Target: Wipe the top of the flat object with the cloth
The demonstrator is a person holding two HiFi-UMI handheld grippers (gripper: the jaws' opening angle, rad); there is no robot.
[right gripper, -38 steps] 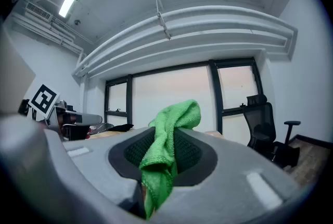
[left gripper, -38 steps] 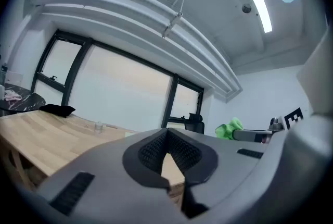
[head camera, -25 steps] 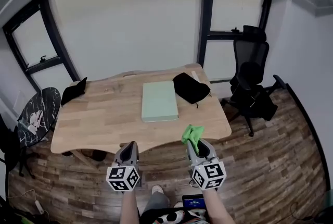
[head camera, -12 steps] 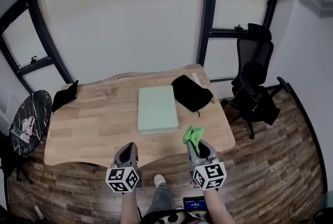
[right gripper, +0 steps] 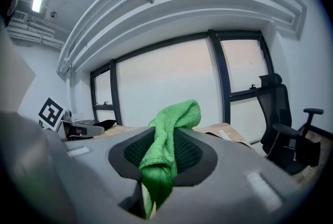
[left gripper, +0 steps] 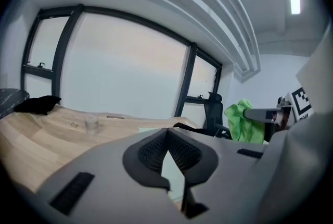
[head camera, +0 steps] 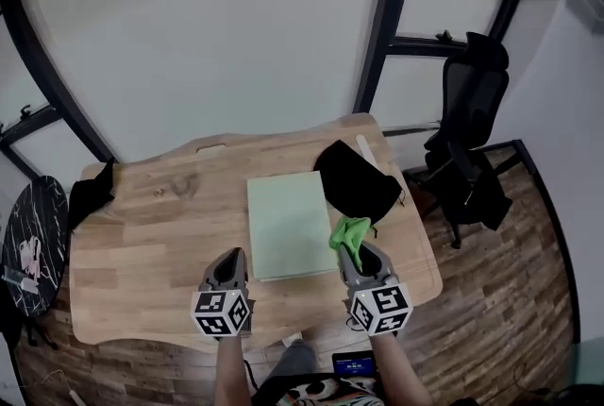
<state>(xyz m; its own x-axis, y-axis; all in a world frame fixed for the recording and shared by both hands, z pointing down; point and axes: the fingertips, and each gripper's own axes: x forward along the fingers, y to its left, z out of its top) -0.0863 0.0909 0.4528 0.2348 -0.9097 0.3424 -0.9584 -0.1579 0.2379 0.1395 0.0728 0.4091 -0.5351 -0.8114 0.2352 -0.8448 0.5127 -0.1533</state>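
Here the right gripper (head camera: pixel 362 255), low and right of centre in the head view, is clamped on a green cloth (head camera: pixel 349 234) that bunches above its jaws. The left gripper (head camera: pixel 229 262), low and left of centre, is closed on nothing. The pale green flat object (head camera: pixel 288 225) lies mid-frame on the table (head camera: pixel 142 234), beside a black pouch (head camera: pixel 357 182).

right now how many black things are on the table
2. One black pouch sits right of the green flat object; the other, a black bundle, lies at the left edge of the table. None seems hidden.
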